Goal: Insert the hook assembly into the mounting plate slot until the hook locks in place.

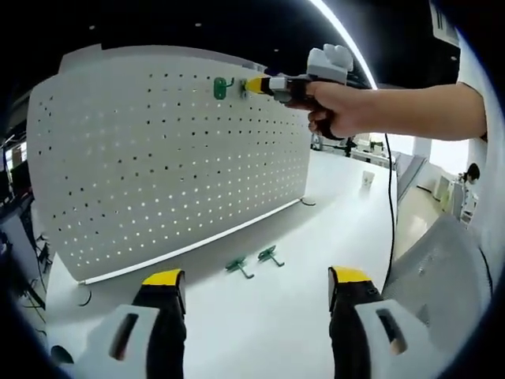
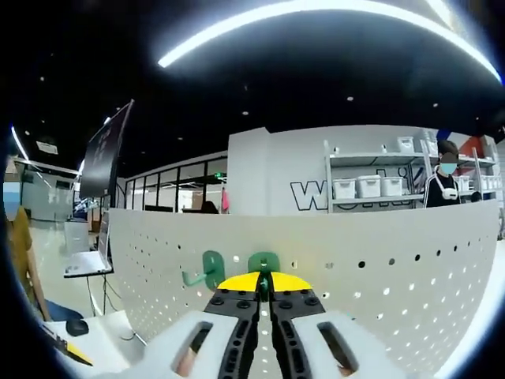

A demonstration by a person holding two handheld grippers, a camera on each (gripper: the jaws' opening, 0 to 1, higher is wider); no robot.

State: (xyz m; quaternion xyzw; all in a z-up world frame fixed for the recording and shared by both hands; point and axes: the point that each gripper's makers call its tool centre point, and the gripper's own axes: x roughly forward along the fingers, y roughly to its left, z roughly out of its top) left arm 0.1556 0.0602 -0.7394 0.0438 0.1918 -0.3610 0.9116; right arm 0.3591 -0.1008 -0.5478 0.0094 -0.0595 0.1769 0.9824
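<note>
1. A white table (image 1: pixel 331 237) carries an upright white pegboard (image 1: pixel 158 158), the mounting plate, which stands along the table's far edge. The room behind is an open workspace with ceiling light strips, and shelving (image 2: pixel 371 189) holding white bins.
2. The right gripper (image 1: pixel 254 85) is held up by a person's hand (image 1: pixel 339 106) near the pegboard's top edge, its yellow-tipped fingers pressed against the board. In the right gripper view those fingers are closed together on a green hook (image 2: pixel 263 264) whose base sits against the board.
3. A second green hook (image 2: pixel 207 270) already hangs in the board just beside it, toward the left of that view.
4. The left gripper (image 1: pixel 256 288) hovers low over the table, fingers spread wide apart and holding nothing.
5. Two spare green hooks (image 1: pixel 254 262) lie on the table near the pegboard's foot, between the left fingers.
</note>
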